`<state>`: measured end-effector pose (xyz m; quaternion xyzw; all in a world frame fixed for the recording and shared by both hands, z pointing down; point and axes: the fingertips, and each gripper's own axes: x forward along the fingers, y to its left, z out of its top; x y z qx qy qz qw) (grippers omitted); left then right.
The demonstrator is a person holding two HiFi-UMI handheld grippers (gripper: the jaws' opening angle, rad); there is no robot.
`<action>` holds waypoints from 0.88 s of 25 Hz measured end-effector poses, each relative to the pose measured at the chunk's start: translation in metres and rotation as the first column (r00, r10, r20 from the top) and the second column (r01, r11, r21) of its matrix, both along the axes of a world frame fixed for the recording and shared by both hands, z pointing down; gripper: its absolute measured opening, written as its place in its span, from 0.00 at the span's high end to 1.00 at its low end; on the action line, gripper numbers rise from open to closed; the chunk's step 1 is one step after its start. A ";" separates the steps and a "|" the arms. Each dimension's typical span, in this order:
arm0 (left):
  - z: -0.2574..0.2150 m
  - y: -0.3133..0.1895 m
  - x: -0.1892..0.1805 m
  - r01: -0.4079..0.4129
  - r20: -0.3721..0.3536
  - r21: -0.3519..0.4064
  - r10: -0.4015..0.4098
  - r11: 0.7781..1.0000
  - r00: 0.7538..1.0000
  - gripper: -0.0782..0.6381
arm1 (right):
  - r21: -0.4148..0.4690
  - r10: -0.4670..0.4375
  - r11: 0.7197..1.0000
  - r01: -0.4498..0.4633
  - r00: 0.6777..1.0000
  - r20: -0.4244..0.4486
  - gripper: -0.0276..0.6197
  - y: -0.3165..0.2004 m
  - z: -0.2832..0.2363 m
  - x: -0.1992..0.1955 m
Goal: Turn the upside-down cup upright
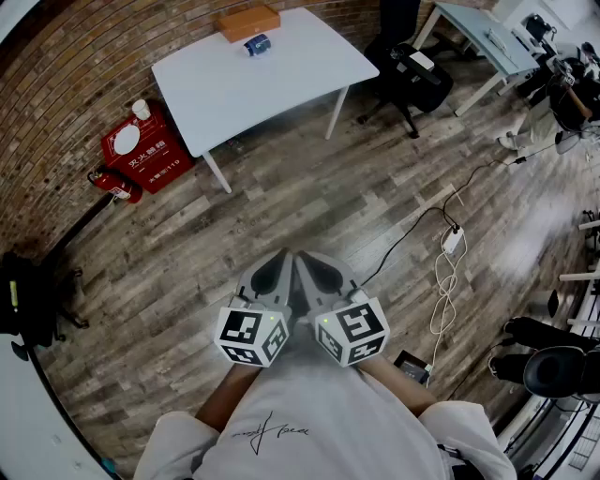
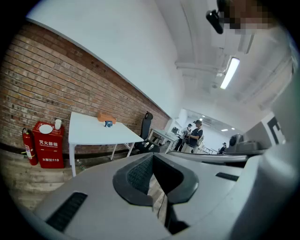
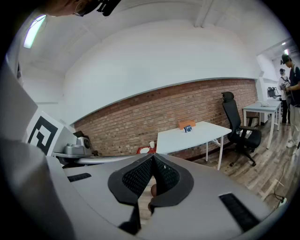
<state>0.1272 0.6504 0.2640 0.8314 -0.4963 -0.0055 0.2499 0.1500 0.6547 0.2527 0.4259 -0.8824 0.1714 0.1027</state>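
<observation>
The person stands on the wooden floor [image 1: 309, 197] well back from the white counter [image 1: 281, 84], with both forearms drawn in against a white shirt [image 1: 309, 422] and the two tools held low in front of the body. The left hand-held gripper [image 1: 283, 255] and the right hand-held gripper [image 1: 303, 256] sit side by side, just touching or nearly so along their inner sides. Their marker cubes face up towards the head camera, and their jaws point forward and slightly inward at the counter. In the left gripper view the left hand-held gripper [image 2: 152, 156] has its ribbed pads brought together at the tips, with nothing clamped between them. In the right gripper view the right hand-held gripper [image 3: 152, 158] is likewise pressed together at the tips and carries nothing. The cup [image 1: 257, 44], small and blue with white, stands on the far part of the counter, just beside an orange-brown box [image 1: 248, 21], well apart from both tools. It is too small to tell which way up it stands. Both gripper views show the cup [image 2: 108, 123] [image 3: 188, 128] beyond the jaws. Against the brick wall [image 1: 56, 103], left of the counter, stands a red fire cabinet [image 1: 141, 150] with a white paper cup [image 1: 141, 109] on top. A black office chair [image 1: 412, 75] stands to the right of the counter.
</observation>
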 end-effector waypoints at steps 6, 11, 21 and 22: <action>-0.002 0.003 -0.019 0.033 -0.003 0.011 -0.033 0.999 0.999 0.88 | -0.019 -0.061 0.998 0.062 0.998 0.021 0.93 0.008 0.007 -0.018; -0.010 -0.007 -0.029 0.040 -0.027 0.061 -0.039 0.997 0.999 0.88 | -0.034 -0.049 0.998 0.050 0.998 0.040 0.93 -0.001 0.008 -0.023; -0.006 -0.035 -0.040 0.028 -0.014 0.048 -0.028 0.998 1.000 0.88 | -0.077 -0.110 0.990 0.119 0.988 0.109 0.92 -0.030 0.011 -0.038; -0.006 -0.038 -0.041 0.027 -0.013 0.047 -0.027 0.999 1.000 0.88 | -0.079 -0.110 0.990 0.119 0.987 0.116 0.92 -0.034 0.010 -0.039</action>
